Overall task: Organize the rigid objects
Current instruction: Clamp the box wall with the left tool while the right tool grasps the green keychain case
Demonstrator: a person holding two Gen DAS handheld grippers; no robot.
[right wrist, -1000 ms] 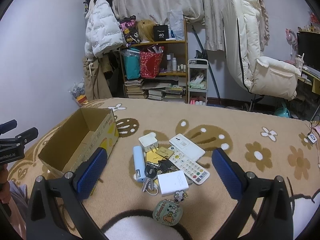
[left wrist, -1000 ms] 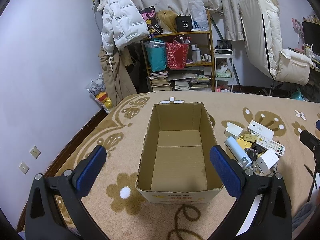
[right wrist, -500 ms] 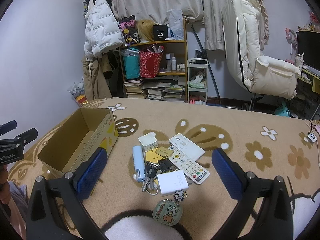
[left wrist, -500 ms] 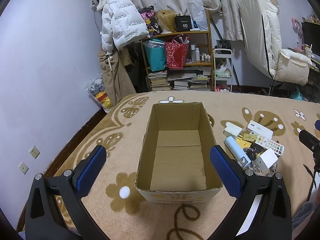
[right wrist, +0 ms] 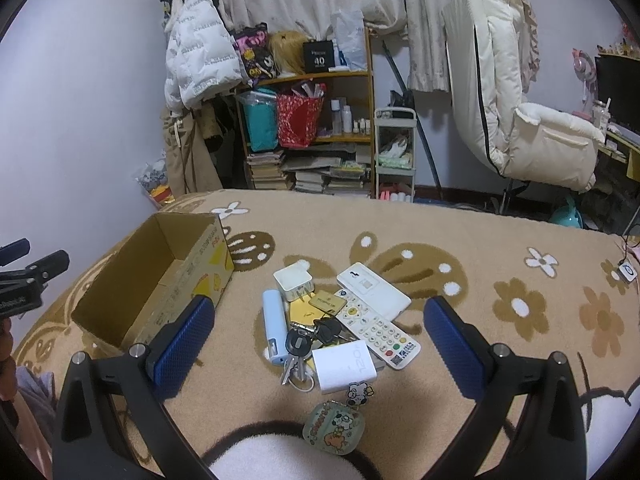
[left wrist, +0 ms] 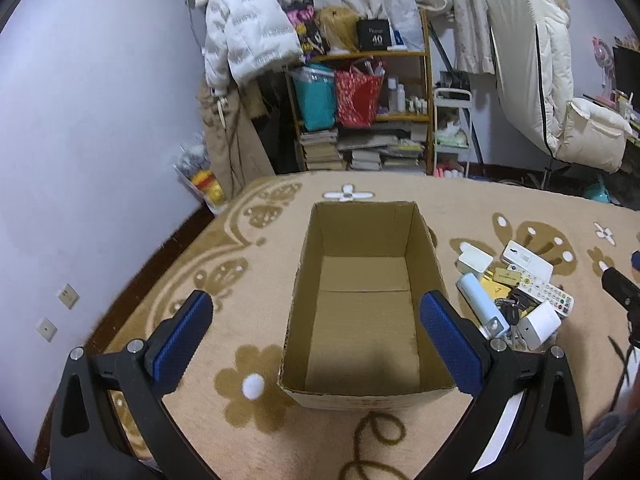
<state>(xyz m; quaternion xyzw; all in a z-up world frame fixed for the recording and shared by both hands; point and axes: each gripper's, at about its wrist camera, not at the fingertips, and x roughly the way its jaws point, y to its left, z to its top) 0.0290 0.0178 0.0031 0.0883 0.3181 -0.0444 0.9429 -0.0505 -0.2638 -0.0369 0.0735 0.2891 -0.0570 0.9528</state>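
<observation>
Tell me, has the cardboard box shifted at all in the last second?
No. The cardboard box sits where it did on the rug, its far edge just below the white flower in the left wrist view.

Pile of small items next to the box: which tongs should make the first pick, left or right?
Right. The right tongs are open and frame the pile, with the white charger nearest. The left tongs are open over the empty cardboard box, off to the pile's side.

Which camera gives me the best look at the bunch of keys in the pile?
The right wrist view: the keys lie near frame centre, unobstructed, between the blue power bank and the white charger. In the left wrist view they are small at the right edge, partly hidden among the pile.
</observation>
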